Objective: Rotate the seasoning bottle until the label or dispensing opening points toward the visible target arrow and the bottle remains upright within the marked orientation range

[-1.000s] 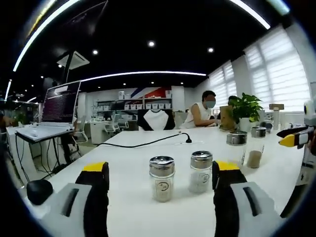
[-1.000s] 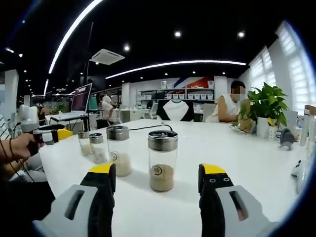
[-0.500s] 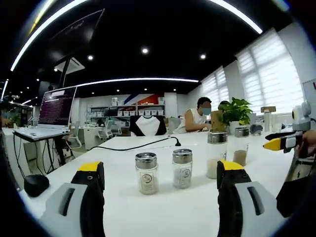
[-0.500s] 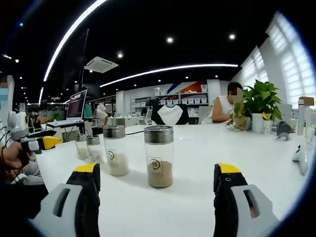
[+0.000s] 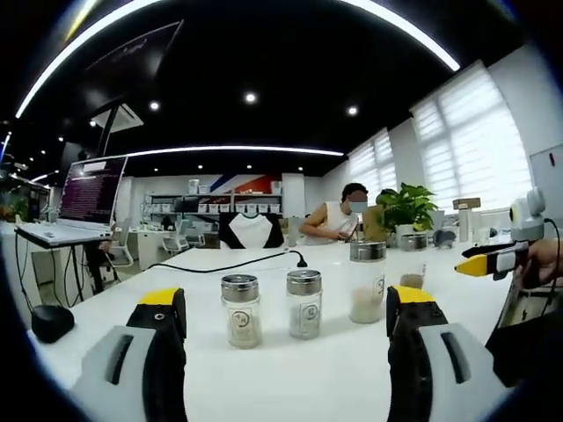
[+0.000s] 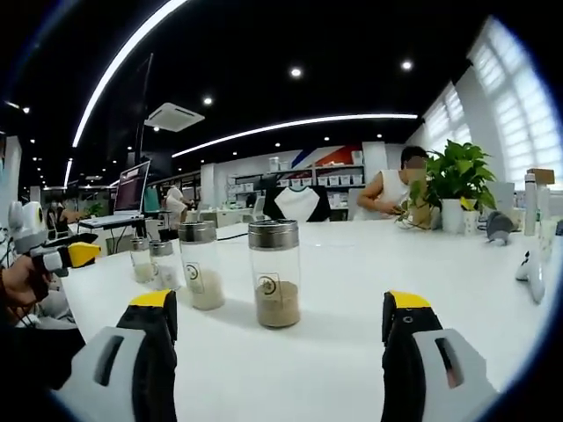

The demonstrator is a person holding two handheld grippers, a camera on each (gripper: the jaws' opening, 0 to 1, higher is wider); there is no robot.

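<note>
- Left gripper: jaws wide, holding nothing; two short shakers stand on the white table just beyond its tips
- Right gripper: jaws wide, empty; brown-filled seasoning bottle upright past its tips, untouched
- Pale-filled tall bottle just left of the seasoning bottle; potted plant and seated person far behind

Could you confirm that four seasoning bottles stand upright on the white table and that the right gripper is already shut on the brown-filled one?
Not quite: the right gripper view shows the right gripper open, with the brown-filled bottle standing free ahead of its jaws. The rest holds: four bottles upright on the white table.
</note>
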